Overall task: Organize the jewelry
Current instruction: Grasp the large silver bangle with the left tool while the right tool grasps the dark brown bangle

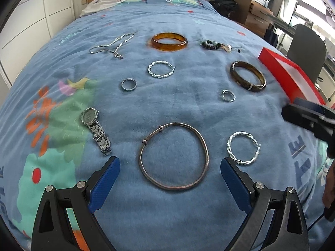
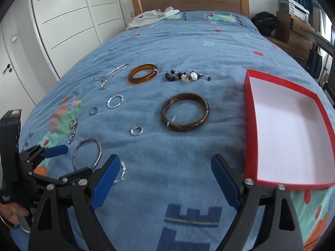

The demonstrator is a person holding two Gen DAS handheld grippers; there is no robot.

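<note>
We record the left gripper spread wide and empty, its blue fingers straddling the large silver bangle, which lies flat on the bedspread directly ahead, between the fingertips. The right gripper is likewise spread and holds nothing; bare bedspread lies between its fingers. The red box, empty, sits just beside its right finger. We judge the left gripper nearer the bangle; a short advance and closure on one side of the rim should suffice. The twisted silver bracelet lies just right of the left gripper's right finger.
</note>
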